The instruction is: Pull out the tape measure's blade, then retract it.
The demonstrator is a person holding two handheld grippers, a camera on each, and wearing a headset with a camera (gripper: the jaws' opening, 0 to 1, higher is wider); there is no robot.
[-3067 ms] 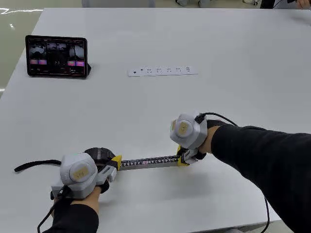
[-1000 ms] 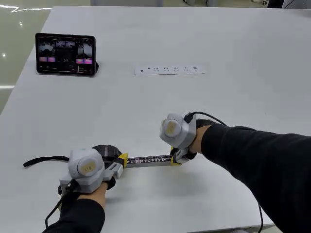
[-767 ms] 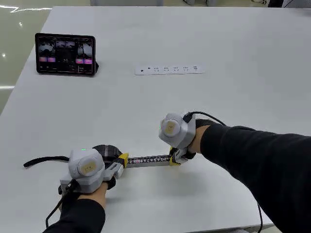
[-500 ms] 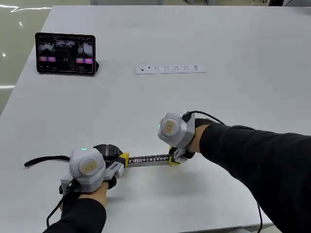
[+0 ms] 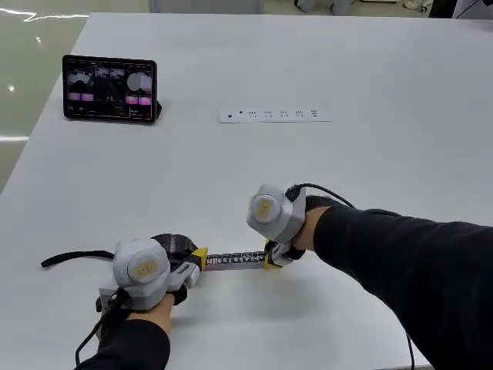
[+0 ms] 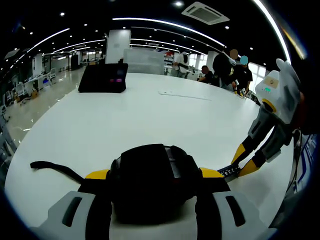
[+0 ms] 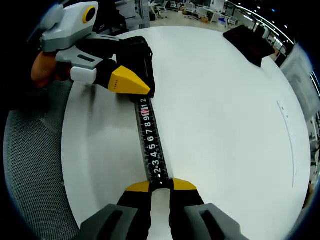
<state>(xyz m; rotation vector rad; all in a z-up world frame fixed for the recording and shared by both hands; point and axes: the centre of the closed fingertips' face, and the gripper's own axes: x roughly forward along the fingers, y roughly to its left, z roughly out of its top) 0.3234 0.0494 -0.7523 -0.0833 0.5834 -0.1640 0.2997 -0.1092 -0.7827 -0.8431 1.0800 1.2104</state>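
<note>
Your right gripper (image 7: pixel 161 186) is nipped shut on the free end of the dark, numbered steel blade (image 7: pixel 150 145), held low over the white table (image 5: pixel 323 62) so the blade lies flat and straight instead of bowing. Follow the blade back a short way and it enters the black round tape measure case (image 6: pixel 155 172). Your left gripper (image 5: pixel 191 266) clamps this case between its yellow-tipped jaws near the table's front edge — an anchor, by the look of it, so that any pull or feed acts on the blade and not the case. The two grippers face each other along one line, which should keep the blade from twisting at the case mouth. The black wrist strap (image 5: pixel 69 258) trails off to your left, clear of the work. Well beyond stand a black tablet (image 5: pixel 110 89) and a white power strip (image 5: pixel 268 116) — neither in play.
</note>
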